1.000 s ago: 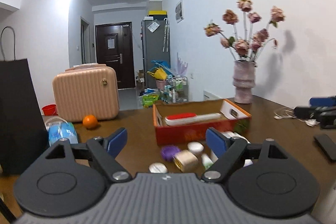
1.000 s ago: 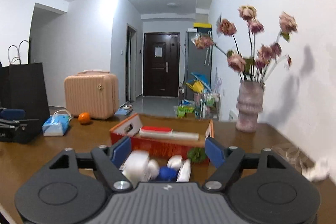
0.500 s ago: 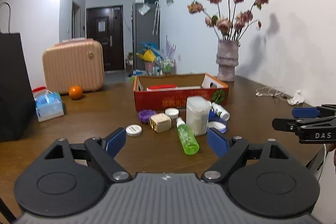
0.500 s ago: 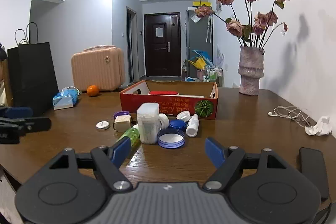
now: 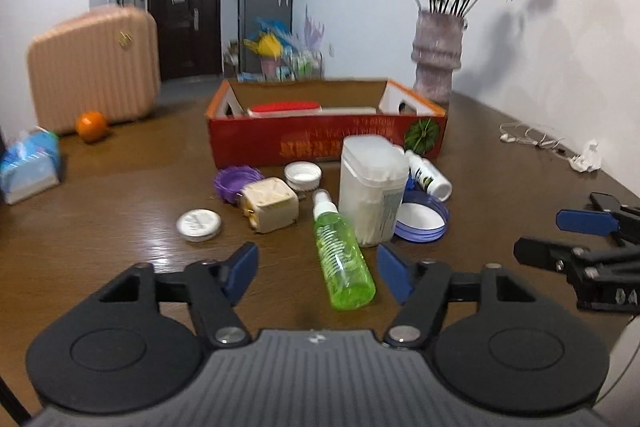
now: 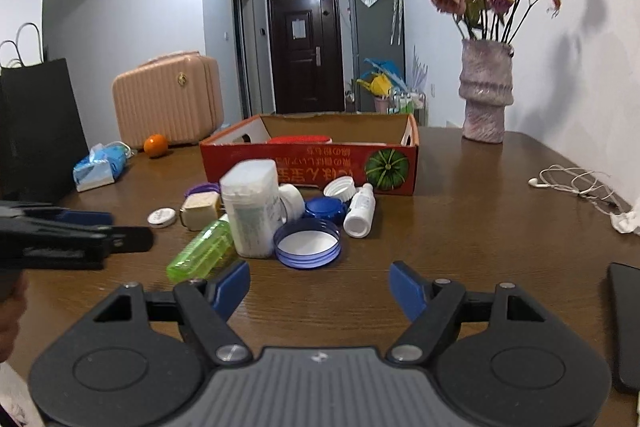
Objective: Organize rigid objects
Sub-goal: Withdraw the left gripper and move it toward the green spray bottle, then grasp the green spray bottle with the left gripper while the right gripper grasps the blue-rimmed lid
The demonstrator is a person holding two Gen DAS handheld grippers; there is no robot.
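Over the brown table (image 5: pixel 120 227), the left claw (image 5: pixel 316 269) tilts down, closing around the untouched green bottle (image 5: pixel 342 259); the right claw (image 6: pixel 320 287) hangs spread.

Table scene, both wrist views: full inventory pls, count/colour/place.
cardboard box: 1, red, mid-table, open top; a red and white item lies inside
spray bottle: 1, green, lying between the left gripper's fingers, untouched
tall container: 1, translucent white, upright, in front of the box
small bottle: 1, white, lying right of the container
blue lids: 2, beside the container
white caps: at least 3, scattered
purple lid: 1, left of the pile
beige cube: 1, by the purple lid
orange: 1, far left
tissue pack: 1, blue, left edge
vase: 1, pinkish, with flowers, by the wall
earphones: 1, white, right
suitcase: 1, pink
table: 1, brown wood
left gripper: closing, not yet gripping
right gripper: open, empty
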